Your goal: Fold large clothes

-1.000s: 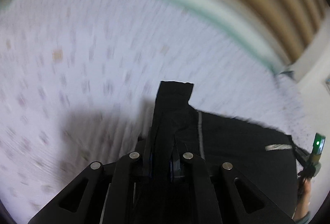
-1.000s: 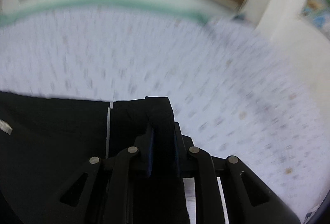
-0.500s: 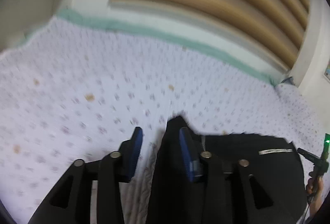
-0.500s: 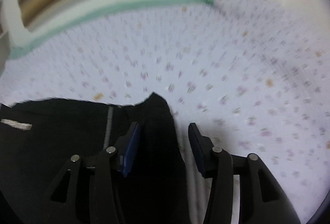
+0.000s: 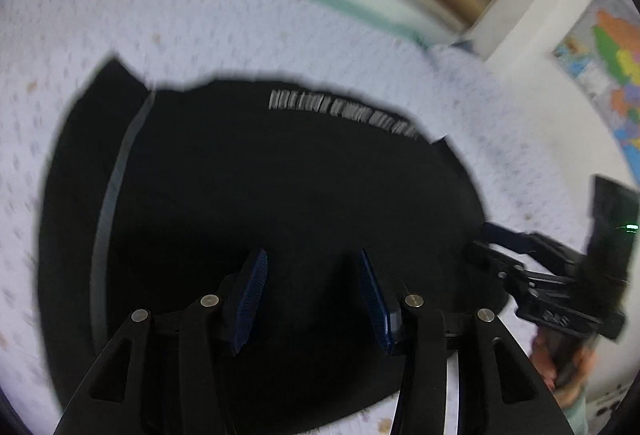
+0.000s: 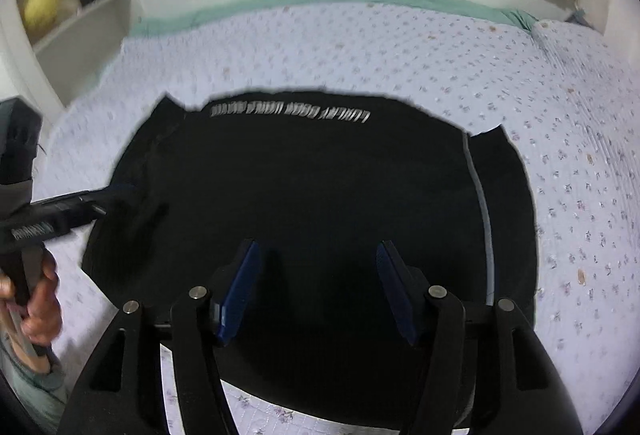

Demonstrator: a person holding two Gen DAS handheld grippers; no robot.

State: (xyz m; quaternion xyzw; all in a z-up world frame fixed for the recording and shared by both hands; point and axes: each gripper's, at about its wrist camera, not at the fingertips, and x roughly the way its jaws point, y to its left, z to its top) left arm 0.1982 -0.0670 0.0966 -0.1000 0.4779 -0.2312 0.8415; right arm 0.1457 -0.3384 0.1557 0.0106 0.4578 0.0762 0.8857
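A flower-print bedspread [image 6: 400, 47] covers the bed, and the black garment [image 6: 312, 195] lies folded flat at its near middle, white lettering along the far edge. Both tools hang over it: the left gripper [image 5: 310, 295] and right gripper [image 6: 316, 291] have just been opening, jaws apart with nothing between them. A careless re-grab could catch only the top layer and undo the fold.

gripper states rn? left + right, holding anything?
Left gripper: open, jaws have just been opening, nothing pinched; black garment lies flat below.
Right gripper: open, jaws have just been opening, nothing between the pads.
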